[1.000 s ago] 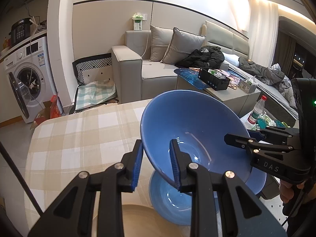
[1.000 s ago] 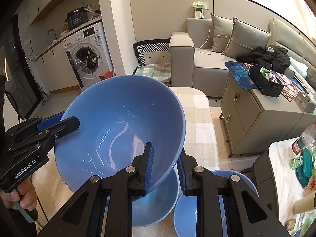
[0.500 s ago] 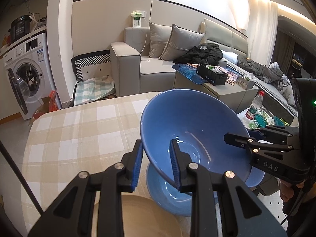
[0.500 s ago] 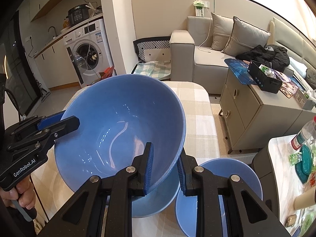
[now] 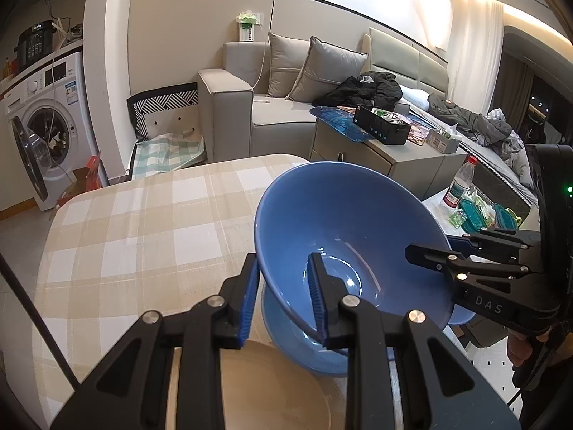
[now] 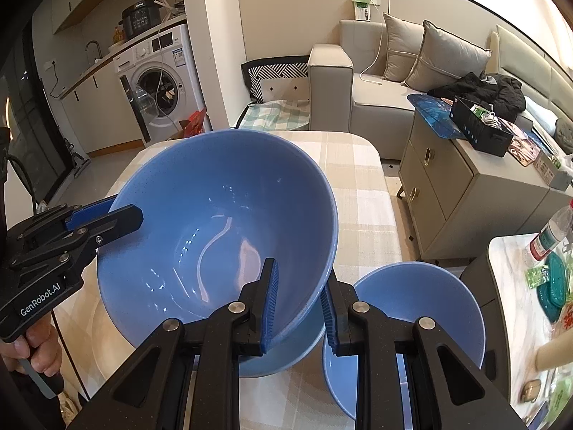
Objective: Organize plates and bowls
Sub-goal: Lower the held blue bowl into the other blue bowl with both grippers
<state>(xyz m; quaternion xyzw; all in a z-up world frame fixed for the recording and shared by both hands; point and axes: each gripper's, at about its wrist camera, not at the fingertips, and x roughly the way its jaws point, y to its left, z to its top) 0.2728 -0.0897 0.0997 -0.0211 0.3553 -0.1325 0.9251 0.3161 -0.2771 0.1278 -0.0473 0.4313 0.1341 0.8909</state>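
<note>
Checked cloth covers the bench (image 5: 143,236) under me, with a grey sofa (image 5: 250,107) and a washing machine (image 6: 161,82) across the top of both views. I hold the large blue bowl (image 5: 343,236) tilted, above the cloth, its rim pinched at two opposite sides: my left gripper (image 5: 284,299) near the bottom centre of the left view, my right gripper (image 6: 299,308) near the bottom centre of the right view. Both sets of fingers stand narrow, one pad inside the wall and one outside, clamped on the rim. It looks like glazed ceramic to me: stiff, fairly heavy, slick under the pads and liable to chip, so I judge the two-sided rim grip the sound one, and a level, gentle set-down wise. Directly beneath it sits a second blue bowl (image 6: 286,354), which looks like the nesting target. A third blue bowl (image 6: 440,304) stands just beside that at lower right of the right view. A pale plate (image 5: 272,390) lies at the bottom of the left view, just beside the lower bowl.
</note>
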